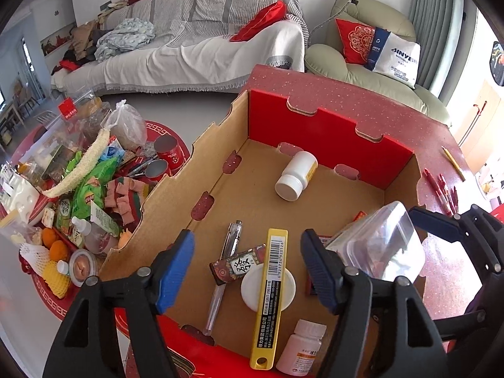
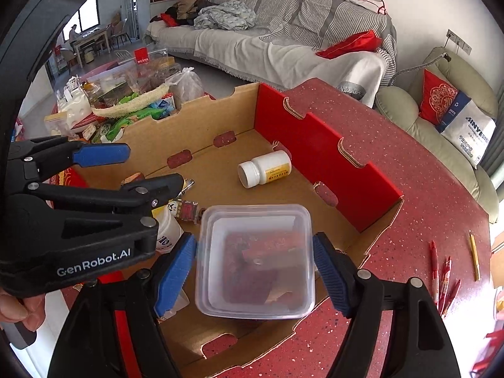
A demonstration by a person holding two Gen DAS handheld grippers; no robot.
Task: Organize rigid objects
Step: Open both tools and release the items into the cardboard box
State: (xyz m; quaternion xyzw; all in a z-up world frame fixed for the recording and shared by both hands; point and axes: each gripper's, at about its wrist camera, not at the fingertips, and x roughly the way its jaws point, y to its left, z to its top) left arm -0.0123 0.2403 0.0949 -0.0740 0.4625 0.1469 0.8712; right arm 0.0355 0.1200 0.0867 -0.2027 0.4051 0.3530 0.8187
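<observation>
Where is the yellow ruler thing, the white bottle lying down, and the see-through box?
yellow case (image 1: 271, 286), left wrist view, its label.
white bottle (image 1: 297, 174), left wrist view, its body.
clear box (image 2: 255, 261), right wrist view, its top face.

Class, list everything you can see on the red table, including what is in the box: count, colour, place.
cardboard box: 1, brown with a red wall, on the table
pill bottles: 2, white, lying in the box
blade case: 1, yellow, in the box, across a white lid
pen: 1, clear, in the box
mahjong-print pack: 1, dark red, on the pen
plastic container: 1, clear, at the box corner
red pens: several, on the table right of the box
pencil: 1, yellow, beside them
left tool: open, over the box
right tool: open, either side of the container
</observation>
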